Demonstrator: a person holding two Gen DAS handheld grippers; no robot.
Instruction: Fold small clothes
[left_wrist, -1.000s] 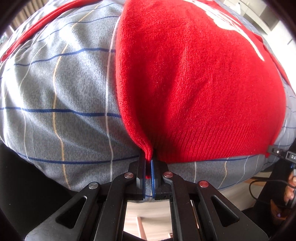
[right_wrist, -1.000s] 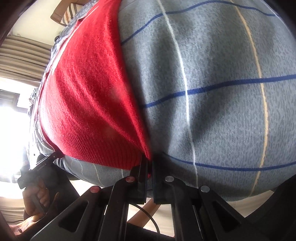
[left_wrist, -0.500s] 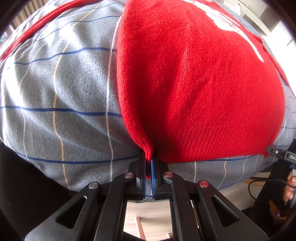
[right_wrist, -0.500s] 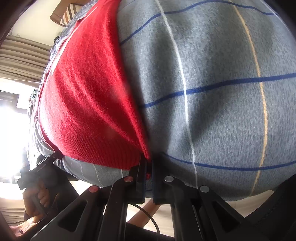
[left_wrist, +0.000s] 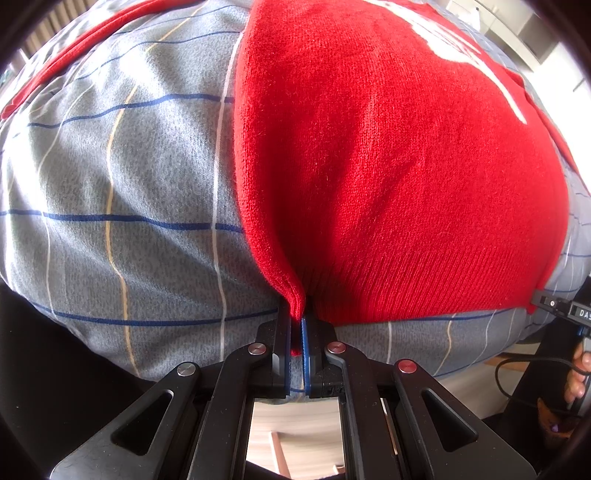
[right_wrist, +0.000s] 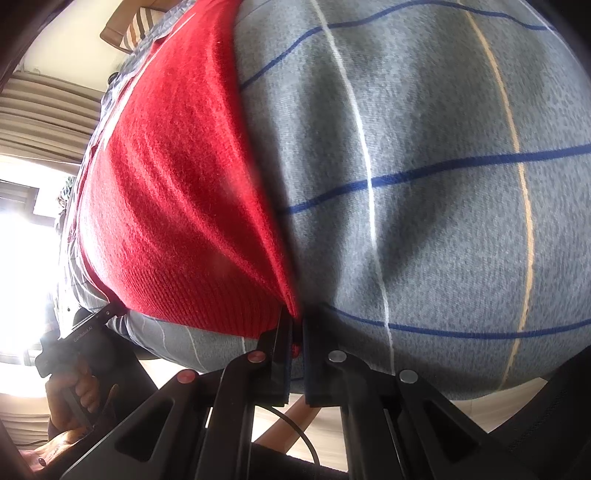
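Jaws of both grippers pinch red sweater (left_wrist: 388, 166) hem corners; collar cut off.

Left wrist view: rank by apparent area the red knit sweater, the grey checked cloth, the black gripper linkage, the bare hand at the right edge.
1. Red knit sweater and grey checked cloth: too alike to rank.
2. Black gripper linkage: next, though nearness to the lens inflates it.
3. Bare hand: smallest, only a sliver shows.
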